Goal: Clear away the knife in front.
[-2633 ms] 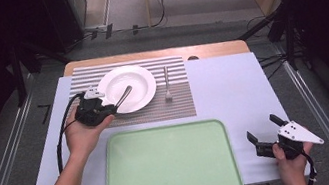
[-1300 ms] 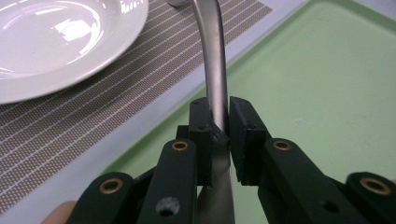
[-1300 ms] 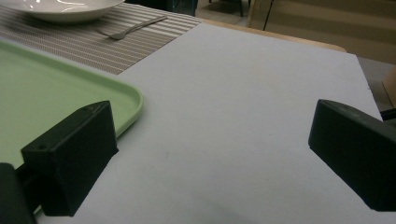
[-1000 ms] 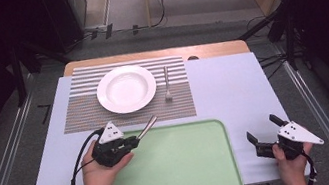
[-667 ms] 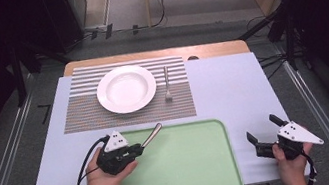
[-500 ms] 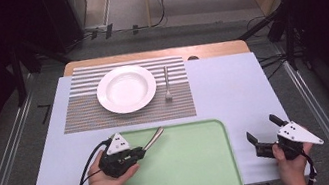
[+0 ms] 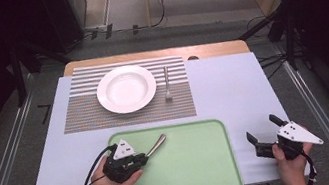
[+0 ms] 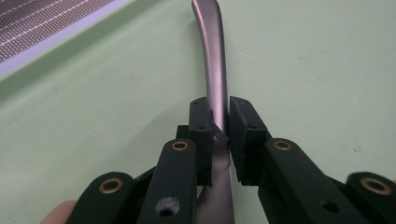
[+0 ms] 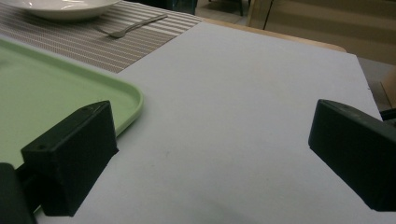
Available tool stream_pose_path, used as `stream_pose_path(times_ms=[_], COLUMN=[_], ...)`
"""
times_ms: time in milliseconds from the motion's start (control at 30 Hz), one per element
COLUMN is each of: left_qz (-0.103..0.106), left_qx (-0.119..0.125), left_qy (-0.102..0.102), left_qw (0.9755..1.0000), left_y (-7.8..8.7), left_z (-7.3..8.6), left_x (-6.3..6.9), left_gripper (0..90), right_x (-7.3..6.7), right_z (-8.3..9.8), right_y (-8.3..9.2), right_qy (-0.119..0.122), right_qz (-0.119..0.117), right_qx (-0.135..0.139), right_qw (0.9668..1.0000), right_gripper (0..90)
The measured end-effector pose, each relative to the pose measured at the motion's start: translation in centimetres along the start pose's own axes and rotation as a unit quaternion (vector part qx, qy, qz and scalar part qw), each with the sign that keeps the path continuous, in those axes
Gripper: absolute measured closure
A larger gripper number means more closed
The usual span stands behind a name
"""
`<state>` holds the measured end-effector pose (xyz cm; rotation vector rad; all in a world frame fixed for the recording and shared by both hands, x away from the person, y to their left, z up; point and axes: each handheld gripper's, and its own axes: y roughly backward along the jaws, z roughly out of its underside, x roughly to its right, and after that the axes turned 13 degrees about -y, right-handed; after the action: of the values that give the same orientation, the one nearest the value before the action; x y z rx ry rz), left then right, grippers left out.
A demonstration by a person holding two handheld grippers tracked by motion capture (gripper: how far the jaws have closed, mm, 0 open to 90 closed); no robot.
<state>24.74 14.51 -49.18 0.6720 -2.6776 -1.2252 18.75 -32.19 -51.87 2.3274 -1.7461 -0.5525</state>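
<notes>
While clamped on a spoon (image 8: 215,79), left gripper (image 7: 136,161) over green tray (image 7: 202,177); right gripper (image 7: 264,137) apart, beside tray.

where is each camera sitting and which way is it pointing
High view: above the person's side, looking forward and down on the table; both forearms enter from below.
Left gripper view: on the left gripper, looking along jaws shut on a spoon over the green tray.
Right gripper view: on the right gripper, jaws open.
Shared: plate, fork.

Glossy metal spoon (image 8: 215,74), matt green plastic tray (image 7: 200,167), woven placemat (image 7: 85,117).
</notes>
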Motion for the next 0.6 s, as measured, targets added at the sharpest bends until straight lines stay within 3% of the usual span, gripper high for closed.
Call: stream_pose_path(times_ms=[167, 600], left_qz=[0.002, 0.004], left_qx=[-0.012, -0.017], left_qy=[-0.007, 0.008], left_qw=[0.9999, 0.9998], left_y=[-0.4, 0.1], left_z=[0.0, 0.3], left_x=[0.6, 2.2], left_gripper=[79.2, 78.9], right_x=[0.0, -0.1], right_z=[0.0, 0.0], right_y=[0.0, 0.0], right_qy=[0.000, -0.003], right_qz=[0.000, 0.000], right_qx=[0.000, -0.003], right_qw=[1.0000, 1.0000], right_gripper=[0.1, 0.2])
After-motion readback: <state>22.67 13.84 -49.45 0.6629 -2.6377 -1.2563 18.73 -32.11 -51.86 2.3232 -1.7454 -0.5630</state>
